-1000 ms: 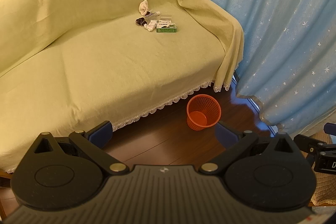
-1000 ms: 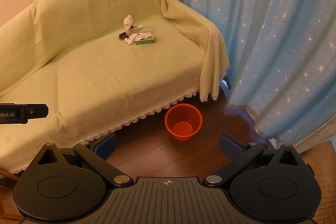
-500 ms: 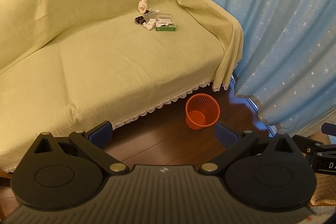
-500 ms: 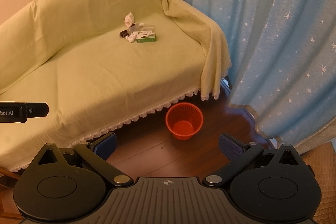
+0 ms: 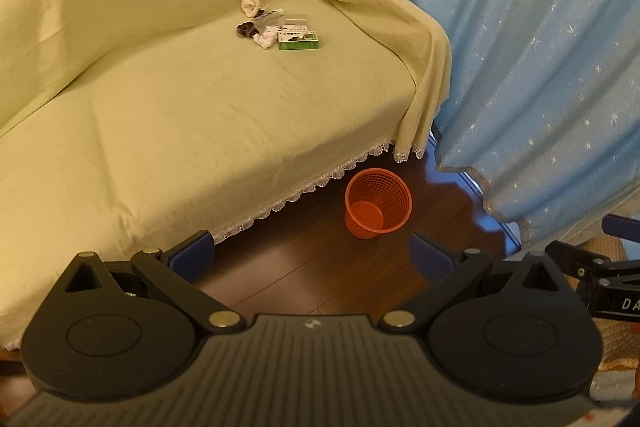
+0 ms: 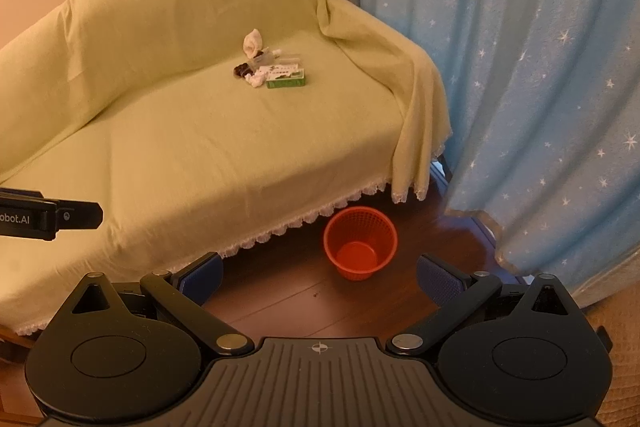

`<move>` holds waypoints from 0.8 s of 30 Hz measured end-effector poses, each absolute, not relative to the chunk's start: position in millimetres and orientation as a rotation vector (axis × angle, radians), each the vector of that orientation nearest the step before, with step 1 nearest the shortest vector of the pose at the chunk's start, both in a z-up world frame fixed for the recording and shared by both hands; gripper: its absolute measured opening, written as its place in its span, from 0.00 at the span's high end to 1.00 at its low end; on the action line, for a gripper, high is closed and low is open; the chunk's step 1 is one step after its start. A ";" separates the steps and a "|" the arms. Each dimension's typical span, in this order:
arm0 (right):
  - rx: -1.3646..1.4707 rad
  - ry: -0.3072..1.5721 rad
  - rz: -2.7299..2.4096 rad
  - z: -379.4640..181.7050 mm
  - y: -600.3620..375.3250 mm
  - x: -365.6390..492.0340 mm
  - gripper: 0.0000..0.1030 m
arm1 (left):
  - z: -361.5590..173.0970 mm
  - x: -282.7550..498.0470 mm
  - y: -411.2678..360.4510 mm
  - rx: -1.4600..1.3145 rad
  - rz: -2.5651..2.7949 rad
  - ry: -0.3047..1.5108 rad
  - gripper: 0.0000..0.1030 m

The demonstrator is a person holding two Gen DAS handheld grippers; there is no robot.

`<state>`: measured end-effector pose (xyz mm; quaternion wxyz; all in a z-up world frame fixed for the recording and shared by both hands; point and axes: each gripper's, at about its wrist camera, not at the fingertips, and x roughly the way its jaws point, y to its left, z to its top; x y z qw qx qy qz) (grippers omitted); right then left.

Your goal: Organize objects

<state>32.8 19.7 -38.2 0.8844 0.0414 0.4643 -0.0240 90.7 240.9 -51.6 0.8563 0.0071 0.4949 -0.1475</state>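
A small heap of litter lies on the sofa seat near its right arm: a green box [image 5: 299, 43] [image 6: 286, 81], a crumpled white tissue [image 5: 251, 0] [image 6: 253, 42], a second paper wad [image 5: 265, 40], a dark wrapper [image 5: 245, 28] [image 6: 241, 70] and a clear packet [image 5: 297, 17]. An orange mesh bin [image 5: 377, 202] [image 6: 360, 242] stands empty on the floor in front of the sofa. My left gripper [image 5: 310, 254] is open and empty above the floor. My right gripper [image 6: 319, 278] is open and empty just short of the bin.
The sofa [image 5: 160, 107] [image 6: 168, 131] is draped in a pale green cover with a lace hem. A blue star-patterned curtain [image 5: 540, 47] [image 6: 540, 67] hangs at the right. The floor [image 5: 320, 267] is dark wood. A woven rug [image 6: 616, 347] lies at the lower right.
Both grippers have drifted slightly, so the sofa and bin shift a little in both views. The jaws stay open. Nothing on the sofa has moved.
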 end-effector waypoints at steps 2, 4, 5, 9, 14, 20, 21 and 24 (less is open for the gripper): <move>0.064 0.958 -0.040 -44.5 20.8 37.0 0.02 | -57.9 96.8 242.0 0.018 -0.325 1.042 0.01; 0.047 0.951 -0.035 -50.9 19.8 40.7 0.02 | -64.4 103.0 240.6 0.026 -0.345 1.040 0.01; 0.046 0.950 -0.030 -54.1 18.8 42.6 0.02 | -68.2 105.3 239.3 0.036 -0.353 1.036 0.01; 0.049 0.970 -0.006 -74.4 4.9 53.4 0.02 | -82.6 117.8 231.5 0.055 -0.370 1.029 0.01; 0.023 0.990 0.063 -98.1 -15.9 73.6 0.02 | -100.0 136.5 214.1 0.052 -0.370 1.036 0.01; -0.134 1.007 0.187 -134.0 -34.7 106.3 0.02 | -120.8 165.6 184.9 0.054 -0.335 1.035 0.01; -0.143 1.011 0.201 -141.2 -37.1 109.3 0.02 | -124.4 169.7 180.3 0.045 -0.333 1.029 0.01; -0.167 1.023 0.265 -167.2 -52.2 127.1 0.02 | -139.4 185.2 162.3 0.043 -0.324 1.044 0.01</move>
